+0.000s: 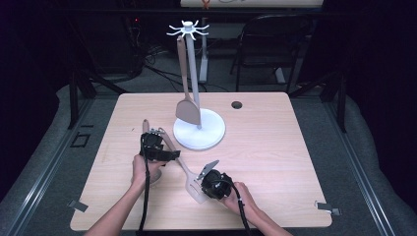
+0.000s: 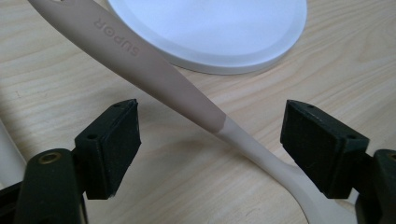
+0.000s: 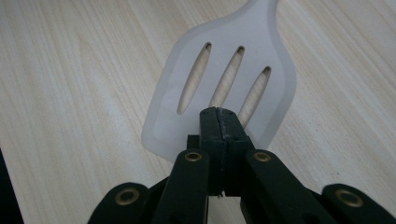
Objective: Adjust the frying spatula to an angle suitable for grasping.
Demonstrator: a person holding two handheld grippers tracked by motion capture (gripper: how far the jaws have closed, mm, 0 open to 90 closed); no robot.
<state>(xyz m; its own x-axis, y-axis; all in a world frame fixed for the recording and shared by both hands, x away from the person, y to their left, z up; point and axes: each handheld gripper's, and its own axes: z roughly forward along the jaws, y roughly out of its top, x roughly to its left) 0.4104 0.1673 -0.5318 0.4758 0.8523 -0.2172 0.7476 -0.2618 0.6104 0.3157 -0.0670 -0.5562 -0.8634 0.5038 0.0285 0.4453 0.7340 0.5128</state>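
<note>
- My left claw (image 2: 210,149) stands wide open, one jaw on each side of the slotted spatula (image 2: 154,79) handle, touching neither side of it.
- That handle runs slantwise across the table (image 2: 56,93), its far part passing just beside the white stand base (image 2: 224,32).
- My right claw (image 3: 219,122) has its jaws pressed together over the near edge of the spatula blade (image 3: 224,70); whether it pinches the blade I cannot tell.
- From the high view, the spatula (image 1: 184,169) lies flat between my left claw (image 1: 153,142) and right claw (image 1: 209,172).
- A second spatula (image 1: 188,110) hangs on the white stand (image 1: 193,73).
</note>
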